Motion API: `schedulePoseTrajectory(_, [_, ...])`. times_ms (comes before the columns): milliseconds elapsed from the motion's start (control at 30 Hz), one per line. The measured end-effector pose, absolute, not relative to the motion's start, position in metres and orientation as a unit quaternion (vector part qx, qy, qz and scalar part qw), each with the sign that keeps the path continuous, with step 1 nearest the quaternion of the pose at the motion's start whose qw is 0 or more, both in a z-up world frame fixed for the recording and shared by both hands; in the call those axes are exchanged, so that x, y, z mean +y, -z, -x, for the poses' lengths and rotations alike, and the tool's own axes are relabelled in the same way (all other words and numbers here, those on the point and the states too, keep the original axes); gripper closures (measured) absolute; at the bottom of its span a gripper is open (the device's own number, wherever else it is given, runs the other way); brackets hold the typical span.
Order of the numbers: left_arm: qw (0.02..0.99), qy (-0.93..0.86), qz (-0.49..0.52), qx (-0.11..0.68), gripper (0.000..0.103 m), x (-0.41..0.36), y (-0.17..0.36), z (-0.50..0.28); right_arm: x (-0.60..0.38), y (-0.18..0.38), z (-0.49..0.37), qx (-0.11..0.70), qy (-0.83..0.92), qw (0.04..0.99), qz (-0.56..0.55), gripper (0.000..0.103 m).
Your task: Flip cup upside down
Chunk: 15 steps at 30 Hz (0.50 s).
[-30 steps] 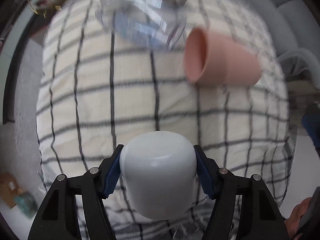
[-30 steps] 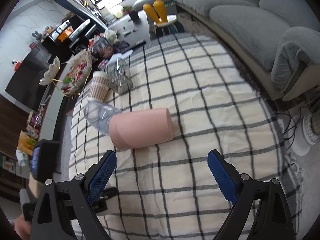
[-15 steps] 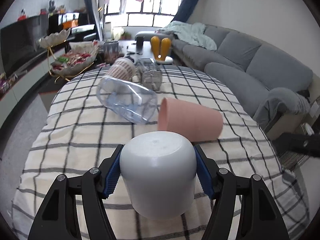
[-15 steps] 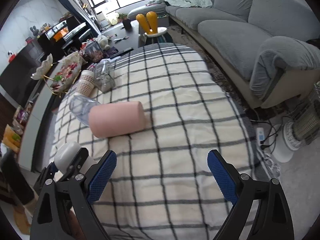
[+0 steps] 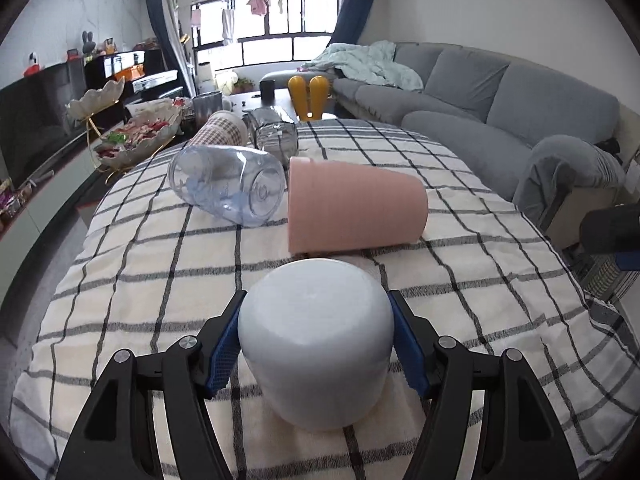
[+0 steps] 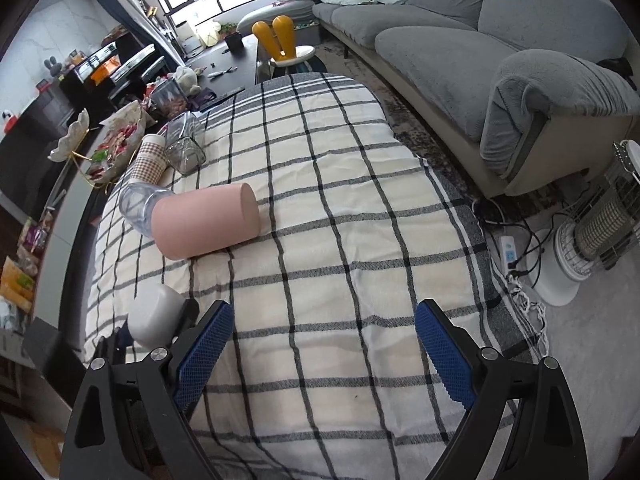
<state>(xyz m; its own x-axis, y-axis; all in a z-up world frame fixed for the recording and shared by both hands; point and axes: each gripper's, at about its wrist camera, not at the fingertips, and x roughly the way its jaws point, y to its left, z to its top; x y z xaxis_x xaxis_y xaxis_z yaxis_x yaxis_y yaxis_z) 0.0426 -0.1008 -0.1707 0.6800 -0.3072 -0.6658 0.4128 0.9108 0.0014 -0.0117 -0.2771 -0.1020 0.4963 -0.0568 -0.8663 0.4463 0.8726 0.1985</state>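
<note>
white cup (image 5: 316, 344): base up, mouth down on the checked cloth (image 5: 160, 272) at the near end of the desk; the rim looks seated on the cloth, so I'd judge the flip about done.
left tool (image 5: 316, 344): clamped on the white cup – blue pads (image 5: 222, 354) press its side wall on both flanks, about mid-height.
right tool (image 6: 324, 344): jaws wide apart, nothing between them, hovering over bare cloth well right of the cup.
handling: probably rigid ceramic or thick plastic with a matte finish. Wall doesn't give under the pads, and I'd guess moderate weight. Smooth rounded shoulder near the base, so pads could slide upward if the grip sits too high.
grip point: straight part of the side wall, opposite flanks, below the rounded shoulder – where the pads sit now.
risk: soft wrinkled cloth underneath, so it may rock on release. Open slowly and back straight out.
neighbours: pink cup (image 5: 352, 204) lies on its side just beyond, with a clear jar (image 5: 228, 184) on its side left of it. Both are apart from the white cup, but keep the retreat path short.
</note>
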Motion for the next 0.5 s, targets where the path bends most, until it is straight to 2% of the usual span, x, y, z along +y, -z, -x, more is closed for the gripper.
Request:
schedulePoseTrajectory(100, [0.914, 0.195, -0.080, 0.347, 0.035, -0.101, 0.169, -0.039, -0.278, 0.101, 0.013, 0.479, 0.151, 0.840, -0.207, 0.010])
schedulePoseTrajectory(200, [0.920, 0.186, -0.085, 0.334, 0.019, -0.101, 0.162, -0.035, -0.279, 0.098, 0.015, 0.477, 0.150, 0.840, -0.212, 0.010])
schedulePoseTrajectory(233, [0.922, 0.184, -0.085, 0.330, 0.018, -0.100, 0.159, -0.033, -0.280, 0.097, 0.015, 0.476, 0.150, 0.840, -0.212, 0.010])
schedulePoseTrajectory(500, [0.915, 0.185, -0.066, 0.354, 0.017, -0.086, 0.123, -0.033, -0.268, 0.067, 0.018, 0.446, 0.144, 0.864, -0.185, 0.010])
